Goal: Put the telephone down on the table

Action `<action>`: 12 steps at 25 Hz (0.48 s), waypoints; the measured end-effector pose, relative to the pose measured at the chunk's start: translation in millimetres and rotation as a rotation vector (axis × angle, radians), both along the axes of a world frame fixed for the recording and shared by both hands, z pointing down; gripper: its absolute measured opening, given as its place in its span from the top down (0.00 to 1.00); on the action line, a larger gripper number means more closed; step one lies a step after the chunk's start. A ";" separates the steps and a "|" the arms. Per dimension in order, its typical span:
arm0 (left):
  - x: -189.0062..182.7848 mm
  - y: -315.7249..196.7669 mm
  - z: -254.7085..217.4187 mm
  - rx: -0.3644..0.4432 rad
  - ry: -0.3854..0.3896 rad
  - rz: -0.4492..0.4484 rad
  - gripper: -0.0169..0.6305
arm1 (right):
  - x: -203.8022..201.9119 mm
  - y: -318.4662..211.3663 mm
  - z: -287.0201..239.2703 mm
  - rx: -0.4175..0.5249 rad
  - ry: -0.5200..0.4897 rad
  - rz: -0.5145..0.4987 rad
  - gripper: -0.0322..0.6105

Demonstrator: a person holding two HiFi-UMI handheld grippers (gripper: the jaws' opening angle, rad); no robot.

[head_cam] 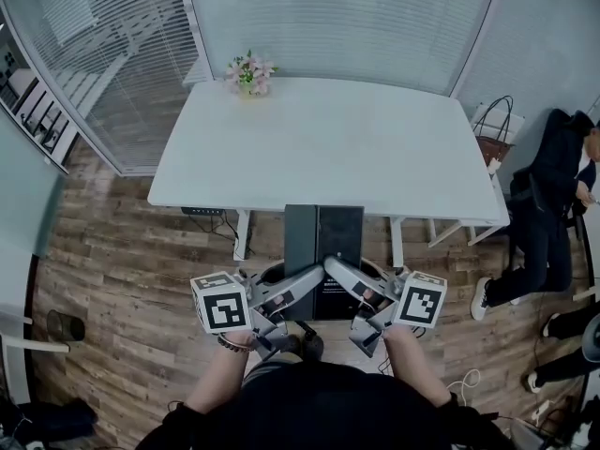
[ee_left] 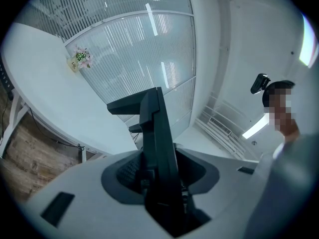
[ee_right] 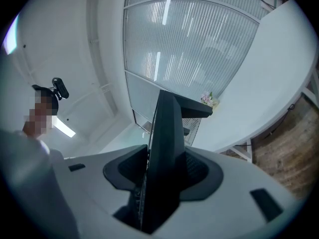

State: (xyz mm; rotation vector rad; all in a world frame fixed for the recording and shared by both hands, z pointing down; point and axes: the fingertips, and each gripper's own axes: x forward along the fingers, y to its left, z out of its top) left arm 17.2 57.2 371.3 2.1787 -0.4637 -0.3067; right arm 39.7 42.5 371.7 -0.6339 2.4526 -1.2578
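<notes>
Black telephone (head_cam: 323,251) suspended clear of the table (head_cam: 328,148), just short of its near edge, over wooden floor (head_cam: 122,261). Pinched edge-on by fingers of left gripper (head_cam: 309,277) and right gripper (head_cam: 339,272). Flowers (head_cam: 249,73) at table's far edge

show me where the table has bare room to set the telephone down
Nearly the whole white table is bare: the near edge ahead of the telephone, the middle, and the right side up to the bag beside it. Only the far left corner is taken, by a small flower pot.
</notes>
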 end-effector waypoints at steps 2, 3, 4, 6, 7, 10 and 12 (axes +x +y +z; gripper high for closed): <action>-2.3 1.9 1.6 -0.004 0.000 0.001 0.68 | -2.9 2.0 0.7 0.001 0.003 -0.004 0.66; -3.7 3.0 2.0 -0.007 0.000 0.002 0.68 | -4.3 3.2 1.1 -0.002 0.005 -0.002 0.66; -5.0 3.9 1.8 -0.009 0.000 0.004 0.68 | -5.4 4.1 1.1 -0.006 0.004 0.002 0.66; -6.9 4.7 0.3 -0.007 -0.003 0.007 0.68 | -6.9 4.8 -0.4 -0.005 -0.003 0.007 0.66; -7.8 4.7 -0.3 -0.005 -0.005 0.007 0.68 | -7.7 4.8 -1.0 -0.003 -0.007 0.008 0.66; -11.7 5.9 -0.8 -0.003 -0.008 0.002 0.68 | -11.5 5.6 -1.0 -0.001 -0.007 0.003 0.66; -13.9 7.8 -1.4 -0.004 -0.007 -0.002 0.68 | -14.0 7.3 -1.7 0.000 -0.007 -0.002 0.66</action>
